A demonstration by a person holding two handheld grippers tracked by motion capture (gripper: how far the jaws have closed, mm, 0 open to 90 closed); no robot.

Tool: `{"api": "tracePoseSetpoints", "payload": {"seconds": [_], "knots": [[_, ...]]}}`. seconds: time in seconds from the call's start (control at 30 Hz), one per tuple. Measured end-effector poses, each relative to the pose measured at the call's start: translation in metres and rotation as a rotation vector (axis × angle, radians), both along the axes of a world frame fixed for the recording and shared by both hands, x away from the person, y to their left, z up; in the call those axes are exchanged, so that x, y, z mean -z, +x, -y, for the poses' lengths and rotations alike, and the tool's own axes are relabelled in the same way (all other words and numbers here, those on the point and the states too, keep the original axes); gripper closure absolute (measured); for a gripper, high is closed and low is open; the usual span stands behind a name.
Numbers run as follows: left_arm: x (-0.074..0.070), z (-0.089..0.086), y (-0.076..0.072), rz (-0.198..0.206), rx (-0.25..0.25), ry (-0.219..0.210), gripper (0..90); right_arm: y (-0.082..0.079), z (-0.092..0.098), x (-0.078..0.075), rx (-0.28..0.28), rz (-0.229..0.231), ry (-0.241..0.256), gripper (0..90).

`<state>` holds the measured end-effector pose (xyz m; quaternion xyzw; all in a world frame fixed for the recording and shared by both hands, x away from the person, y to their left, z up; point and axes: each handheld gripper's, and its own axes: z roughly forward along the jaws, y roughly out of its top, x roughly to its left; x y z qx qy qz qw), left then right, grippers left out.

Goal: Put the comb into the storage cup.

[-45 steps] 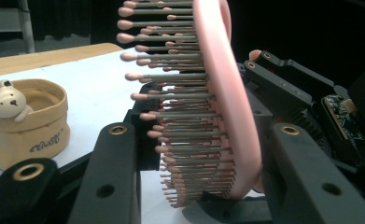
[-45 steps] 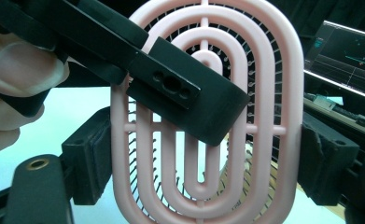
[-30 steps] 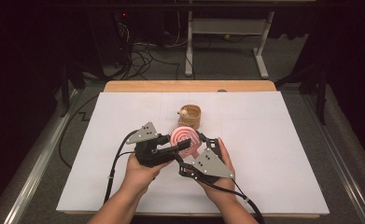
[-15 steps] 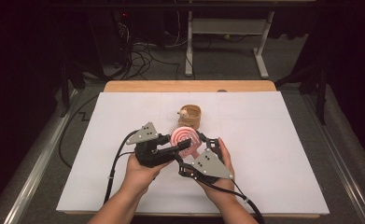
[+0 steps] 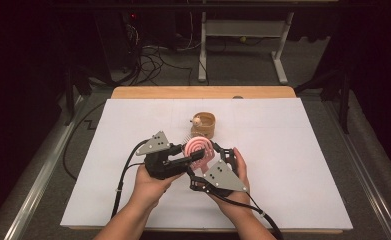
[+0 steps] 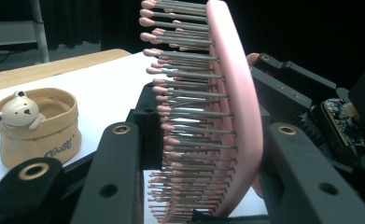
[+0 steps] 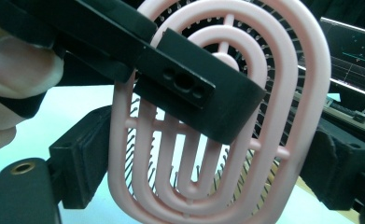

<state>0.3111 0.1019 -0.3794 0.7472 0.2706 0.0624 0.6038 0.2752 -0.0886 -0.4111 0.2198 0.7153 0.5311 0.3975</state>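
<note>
Pink brush held up between both my tongs, above the white table.

My left gripper clamps it front to back, bristles against one jaw; my right gripper pinches its edges, jaws closed on the frame; the bear pot stands just behind.

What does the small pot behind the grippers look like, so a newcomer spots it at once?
On the white table sheet, look just beyond the pink brush held between the two grippers. There stands a small tan pot, open-topped. A little bear figure leaning over its rim sets it apart.
</note>
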Motion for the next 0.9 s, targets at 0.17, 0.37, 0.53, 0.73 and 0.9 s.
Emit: {"api": "tracePoseSetpoints", "payload": {"seconds": [0.17,0.37,0.53,0.73,0.9], "knots": [[-0.002,-0.001,-0.001,0.009,-0.004,-0.001,63.0,0.001,0.0,0.001,-0.005,-0.012,-0.007,12.0],[-0.003,-0.002,-0.001,0.015,-0.007,-0.006,63.1,0.002,0.0,0.001,-0.003,-0.022,0.007,9.0],[-0.005,-0.005,-0.002,0.027,-0.018,-0.01,63.2,0.003,0.0,0.001,-0.016,-0.046,0.019,6.3],[-0.009,-0.01,-0.002,0.05,-0.036,-0.015,63.3,0.005,0.001,0.001,-0.035,-0.077,0.042,2.6],[-0.01,-0.014,-0.002,0.067,-0.053,-0.011,63.4,0.007,0.002,0.003,-0.047,-0.104,0.047,0.4]]}}
